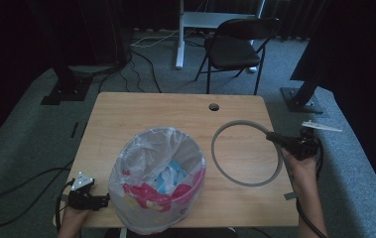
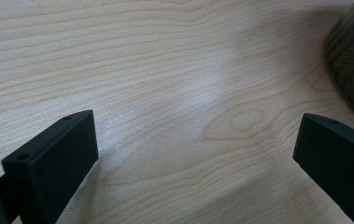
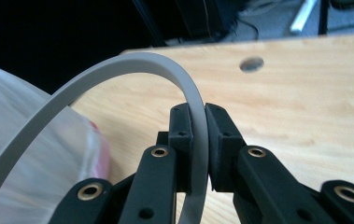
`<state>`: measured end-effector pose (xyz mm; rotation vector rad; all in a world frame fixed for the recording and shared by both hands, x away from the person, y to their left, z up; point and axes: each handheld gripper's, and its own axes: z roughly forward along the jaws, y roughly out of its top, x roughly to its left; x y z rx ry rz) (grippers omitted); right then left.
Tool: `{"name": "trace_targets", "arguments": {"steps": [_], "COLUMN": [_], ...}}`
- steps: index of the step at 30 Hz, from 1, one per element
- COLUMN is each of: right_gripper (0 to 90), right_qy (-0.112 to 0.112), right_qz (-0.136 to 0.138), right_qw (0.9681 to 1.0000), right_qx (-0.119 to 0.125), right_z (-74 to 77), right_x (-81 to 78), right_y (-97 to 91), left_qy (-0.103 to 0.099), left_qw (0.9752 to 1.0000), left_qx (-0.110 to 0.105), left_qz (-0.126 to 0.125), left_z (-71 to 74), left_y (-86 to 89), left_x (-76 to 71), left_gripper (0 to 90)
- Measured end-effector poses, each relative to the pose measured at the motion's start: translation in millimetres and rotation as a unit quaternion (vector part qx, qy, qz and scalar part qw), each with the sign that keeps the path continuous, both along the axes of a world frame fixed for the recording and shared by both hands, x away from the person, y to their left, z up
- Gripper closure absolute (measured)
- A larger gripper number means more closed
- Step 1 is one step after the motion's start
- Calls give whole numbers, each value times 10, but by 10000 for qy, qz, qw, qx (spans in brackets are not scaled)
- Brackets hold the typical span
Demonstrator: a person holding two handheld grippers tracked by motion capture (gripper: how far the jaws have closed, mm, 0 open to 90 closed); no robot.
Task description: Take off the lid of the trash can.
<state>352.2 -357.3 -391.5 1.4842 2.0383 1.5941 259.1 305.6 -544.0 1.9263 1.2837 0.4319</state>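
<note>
Right gripper (image 3: 198,140) clamps grey ring (image 1: 245,151) at its right edge, over table (image 1: 126,114) beside lined bin (image 1: 158,178). Ring looks light, thin, springy; grip across band. Left gripper (image 2: 198,158) released, empty.
</note>
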Motion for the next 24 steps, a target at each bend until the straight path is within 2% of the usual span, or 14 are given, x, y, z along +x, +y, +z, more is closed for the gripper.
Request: {"name": "trace_targets", "arguments": {"steps": [9, 15, 24], "right_gripper": [816, 817, 816], "right_qy": [380, 651, 751], "right_qz": [-83, -195, -350], "right_qw": [9991, 9976, 9965], "right_qx": [-171, -89, -64], "right_z": [-396, -690, -1116], "right_x": [113, 160, 183], "right_y": [0, -91, -218], "left_qy": [9, 13, 24], "left_qw": [10000, 10000, 10000], "left_qx": [-21, -23, -29], "left_qz": [9, 11, -4], "left_z": [-2, -2, -2], "left_y": [4, 4, 6], "left_x": [1, 1, 2], "left_gripper": [1, 1, 1]}}
